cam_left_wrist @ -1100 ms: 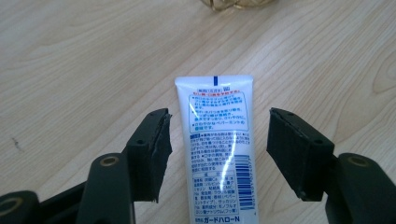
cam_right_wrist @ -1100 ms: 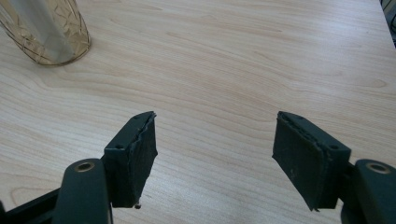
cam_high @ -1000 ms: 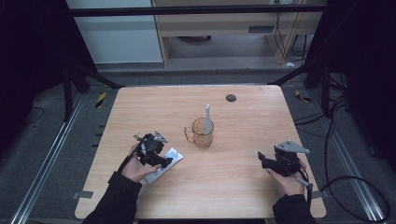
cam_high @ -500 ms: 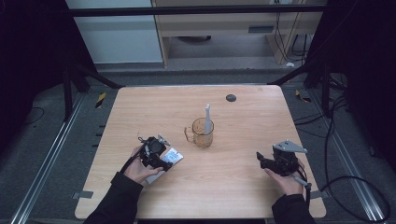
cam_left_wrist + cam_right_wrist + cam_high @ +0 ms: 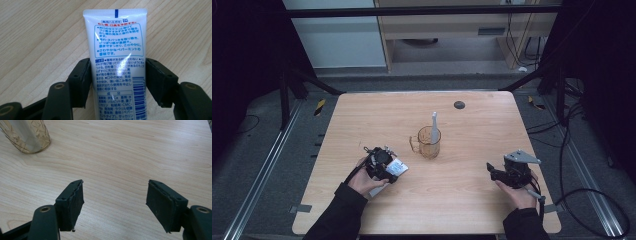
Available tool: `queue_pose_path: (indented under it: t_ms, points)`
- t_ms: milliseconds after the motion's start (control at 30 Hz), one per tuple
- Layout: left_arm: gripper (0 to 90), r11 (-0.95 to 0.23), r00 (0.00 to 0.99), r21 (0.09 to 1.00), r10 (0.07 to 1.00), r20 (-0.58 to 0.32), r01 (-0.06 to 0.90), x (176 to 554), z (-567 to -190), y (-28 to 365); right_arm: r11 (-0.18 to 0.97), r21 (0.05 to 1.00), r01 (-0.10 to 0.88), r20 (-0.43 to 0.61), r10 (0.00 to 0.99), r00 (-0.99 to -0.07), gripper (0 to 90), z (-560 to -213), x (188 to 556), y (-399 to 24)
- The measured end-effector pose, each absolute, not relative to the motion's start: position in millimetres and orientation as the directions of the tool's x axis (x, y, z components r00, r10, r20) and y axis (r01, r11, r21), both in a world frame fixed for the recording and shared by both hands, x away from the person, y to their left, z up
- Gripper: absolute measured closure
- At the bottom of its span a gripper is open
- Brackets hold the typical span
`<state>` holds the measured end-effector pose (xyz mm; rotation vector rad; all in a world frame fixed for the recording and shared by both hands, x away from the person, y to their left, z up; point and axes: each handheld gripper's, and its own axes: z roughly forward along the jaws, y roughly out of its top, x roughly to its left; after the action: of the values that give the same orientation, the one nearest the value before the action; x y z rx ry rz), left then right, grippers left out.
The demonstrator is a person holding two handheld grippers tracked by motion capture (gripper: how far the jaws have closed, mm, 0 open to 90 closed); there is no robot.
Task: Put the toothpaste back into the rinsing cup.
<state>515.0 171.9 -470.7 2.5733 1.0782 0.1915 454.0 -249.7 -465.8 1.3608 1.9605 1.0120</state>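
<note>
Wood table (image 5: 362, 115), dark room | tube (image 5: 117, 62) flat at near-left, between our left gripper (image 5: 117, 75) pads, jaws just closing, touching both edges | right gripper (image 5: 115, 197) wide, empty | cup (image 5: 430, 142) mid-table | risk: slick tube could squirt out under an off-centre pinch
</note>
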Motion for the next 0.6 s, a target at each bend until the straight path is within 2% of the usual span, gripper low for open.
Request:
queue_pose_path:
  t_ms: [233, 433, 600]
  points:
    - [43.5, -0.636, 0.684, 0.352, 0.730, -0.015, 0.687, 516, -469, 173, 0.207, 0.821, 0.532, -0.017, 0.940, -0.341, 29.8, -466, 454, -250]
    - [52.6, -0.579, 0.642, 0.373, 0.764, -0.060, 0.725, 516, -467, 178, 0.207, 0.821, 0.532, -0.016, 0.940, -0.341, 29.9, -466, 453, -250]
    - [61.9, -0.559, 0.627, 0.402, 0.777, -0.050, 0.725, 513, -462, 182, 0.200, 0.818, 0.540, -0.007, 0.941, -0.338, 29.9, -467, 453, -251]
